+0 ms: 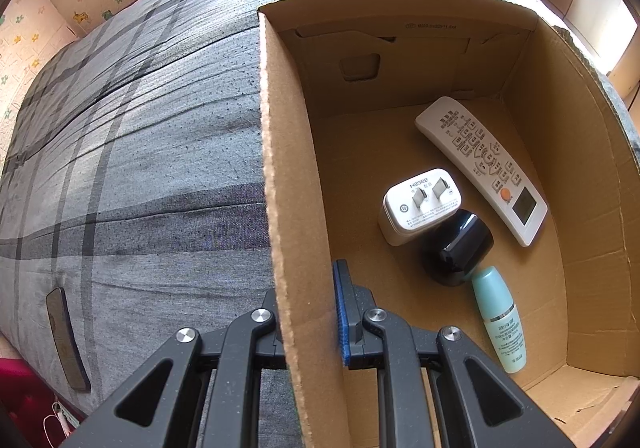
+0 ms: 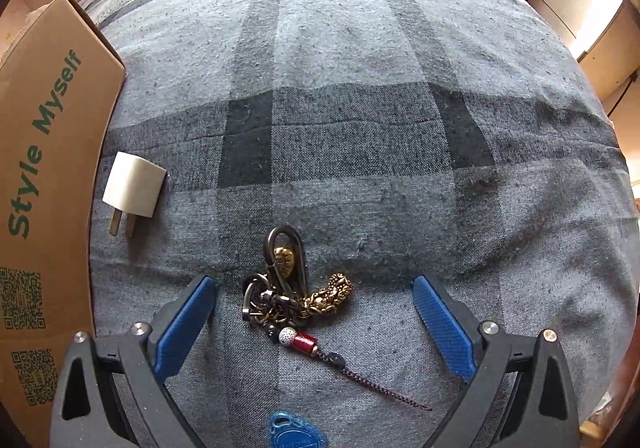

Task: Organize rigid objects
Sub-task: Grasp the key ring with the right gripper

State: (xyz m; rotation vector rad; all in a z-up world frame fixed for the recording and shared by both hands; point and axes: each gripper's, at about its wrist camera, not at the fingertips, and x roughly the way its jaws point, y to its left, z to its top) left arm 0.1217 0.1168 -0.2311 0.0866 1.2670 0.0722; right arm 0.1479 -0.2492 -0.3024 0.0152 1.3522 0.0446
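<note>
In the left wrist view my left gripper [image 1: 310,312] is shut on the left wall of an open cardboard box [image 1: 288,184], one finger inside and one outside. Inside the box lie a white remote [image 1: 480,168], a white Hasee charger [image 1: 418,204], a black rounded device [image 1: 456,252] and a teal bottle [image 1: 500,320]. In the right wrist view my right gripper [image 2: 314,312] is open, its blue pads either side of a brass keychain bunch [image 2: 296,292] with a red bead and a cord, lying on the grey plaid bedspread. A small white plug adapter [image 2: 134,190] lies beside the box [image 2: 44,176].
A dark phone [image 1: 66,340] lies on the bedspread near its left edge. A blue tag [image 2: 296,434] shows at the bottom of the right wrist view. The box's outer side reads "Style Myself". Patterned wall and a red curtain stand behind the bed.
</note>
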